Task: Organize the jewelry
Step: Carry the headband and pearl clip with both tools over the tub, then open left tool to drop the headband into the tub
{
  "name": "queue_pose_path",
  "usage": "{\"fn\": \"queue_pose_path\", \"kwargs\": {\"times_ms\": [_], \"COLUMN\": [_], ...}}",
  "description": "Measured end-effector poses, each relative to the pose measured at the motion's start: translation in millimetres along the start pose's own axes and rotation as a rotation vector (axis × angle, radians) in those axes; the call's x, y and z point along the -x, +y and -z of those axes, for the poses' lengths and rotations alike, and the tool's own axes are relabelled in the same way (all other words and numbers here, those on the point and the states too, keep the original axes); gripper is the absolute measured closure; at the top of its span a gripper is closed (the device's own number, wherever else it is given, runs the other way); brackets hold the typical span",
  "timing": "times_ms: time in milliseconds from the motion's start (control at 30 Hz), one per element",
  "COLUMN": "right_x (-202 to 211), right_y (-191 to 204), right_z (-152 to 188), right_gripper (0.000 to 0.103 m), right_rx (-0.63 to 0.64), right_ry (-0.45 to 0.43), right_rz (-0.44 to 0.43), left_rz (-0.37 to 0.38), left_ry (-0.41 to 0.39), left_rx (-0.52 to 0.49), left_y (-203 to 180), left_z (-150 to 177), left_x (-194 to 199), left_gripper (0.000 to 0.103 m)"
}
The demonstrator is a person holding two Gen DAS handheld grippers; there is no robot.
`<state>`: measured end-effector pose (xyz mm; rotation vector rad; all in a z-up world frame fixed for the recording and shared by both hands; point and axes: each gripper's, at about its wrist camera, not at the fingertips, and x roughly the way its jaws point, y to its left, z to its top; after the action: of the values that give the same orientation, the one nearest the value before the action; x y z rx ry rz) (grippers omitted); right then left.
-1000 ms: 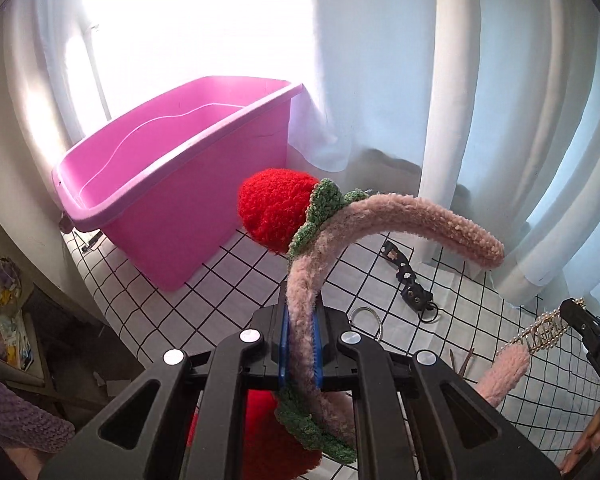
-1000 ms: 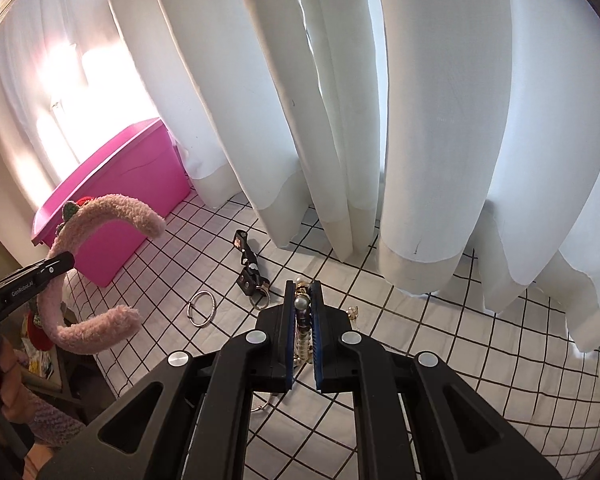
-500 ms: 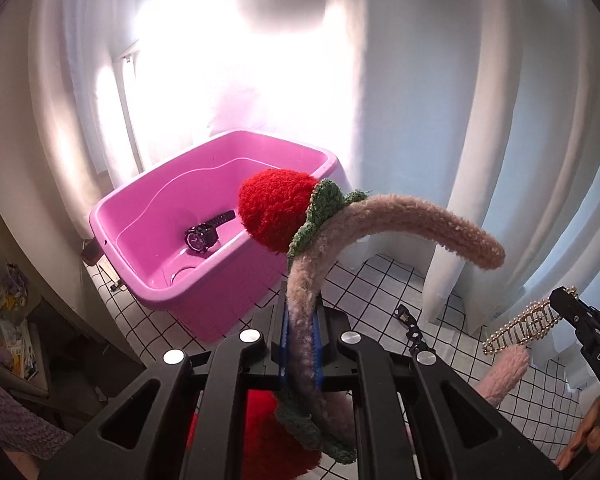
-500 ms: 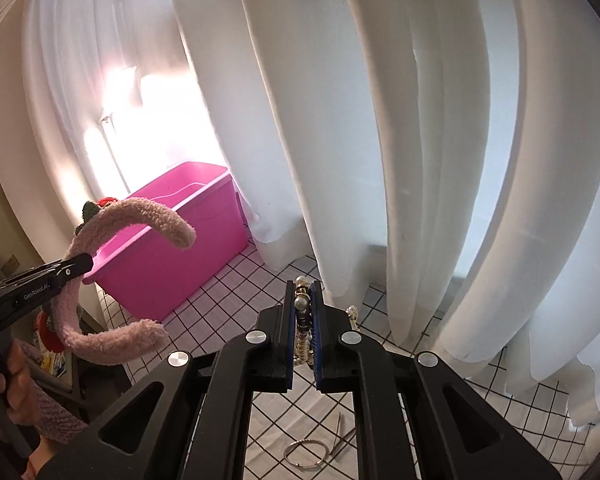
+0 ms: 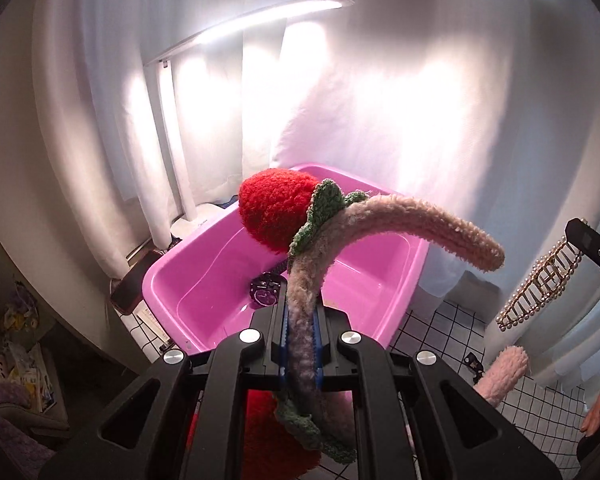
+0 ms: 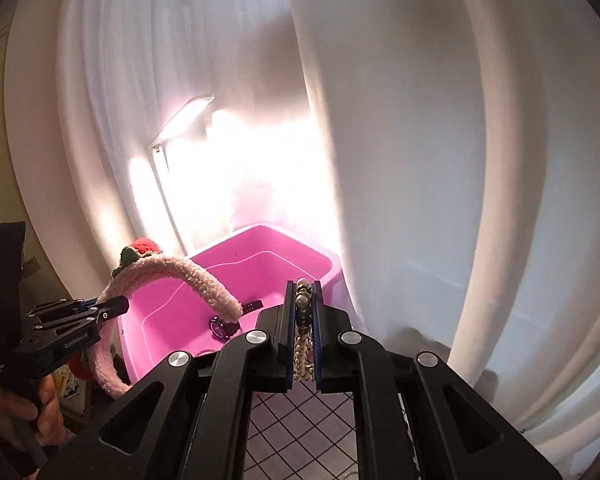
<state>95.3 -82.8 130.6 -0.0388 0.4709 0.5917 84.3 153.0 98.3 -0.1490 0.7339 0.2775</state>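
Partway through, by the look of it: a wristwatch (image 5: 265, 292) already lies on the floor of the pink bin (image 5: 180, 276), while two more pieces ride in the air and neither has been dropped yet. Left claw (image 5: 300, 320) clamped on the band of a fuzzy pink headband (image 5: 400, 216), gripped low on the arch so that the red crocheted strawberry (image 5: 276, 212) with its green leaf collar stands at 12 o'clock above the pads and the free end curls off toward 2 o'clock. Directly beyond the claw, bin interior at 12 o'clock, watch just past the fingertips and partly hidden behind the band. Right claw (image 6: 303, 320) closed on a pearl hair clip (image 6: 302, 332), pinched edge-on between the blue pads; from the left wrist view, same clip (image 5: 540, 284) hanging at 3 o'clock, slanting down toward 4. From the right wrist view, bin (image 6: 276, 240) at 11 to 12 o'clock, near and just behind the clip, headband (image 6: 188, 276) arching over the bin's near-left rim at 10 o'clock. Probably left to do: release of the headband and the clip into the bin. Grid-patterned cloth on the table (image 5: 452, 340) showing at 4 o'clock, with a small dark item (image 5: 471, 360) on it, too small to name, perhaps still to be gathered. White curtain (image 6: 420, 160) and a lit desk lamp (image 5: 268, 12) behind.
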Motion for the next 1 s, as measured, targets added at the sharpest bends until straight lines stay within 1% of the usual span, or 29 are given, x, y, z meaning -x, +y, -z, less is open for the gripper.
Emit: {"fn": "queue_pose_path", "kwargs": {"times_ms": [100,167,233,300,367,400,500,700,867,1000], "right_x": [-27,-50,-82,-118,-141,-146,-144,-152,-169,-175], "right_y": [18,28,35,43,56,59,54,51,43,40], "right_z": [-21,-31,-38,-42,-45,-46,-47,-41,-23,-12], "right_gripper": [0.097,0.097,0.098,0.098,0.098,0.099,0.098,0.099,0.099,0.099], "right_rx": [0.027,0.044,0.05,0.047,0.088,0.102,0.068,0.056,0.005,-0.014], "right_ry": [0.003,0.021,0.067,0.136,0.178,0.185,0.173,0.215,0.278,0.302], "right_rz": [-0.019,-0.035,-0.062,-0.089,-0.083,-0.079,-0.078,-0.07,-0.081,-0.08], "left_rz": [-0.011,-0.023,-0.022,-0.02,-0.001,-0.002,-0.006,0.005,0.004,-0.006], "left_ry": [0.014,0.028,0.061,0.108,0.162,0.179,0.198,0.239,0.328,0.375], "left_rx": [0.011,0.011,0.015,0.024,0.043,0.049,0.044,0.013,-0.002,-0.012], "left_y": [20,32,41,47,53,56,62,61,57,58], "left_z": [-11,-16,-18,-18,-16,-16,-15,-15,-11,-7], "left_x": [-19,-33,-51,-71,-89,-97,-109,-126,-148,-158], "left_gripper": [0.093,0.093,0.093,0.093,0.093,0.093,0.093,0.093,0.092,0.091]}}
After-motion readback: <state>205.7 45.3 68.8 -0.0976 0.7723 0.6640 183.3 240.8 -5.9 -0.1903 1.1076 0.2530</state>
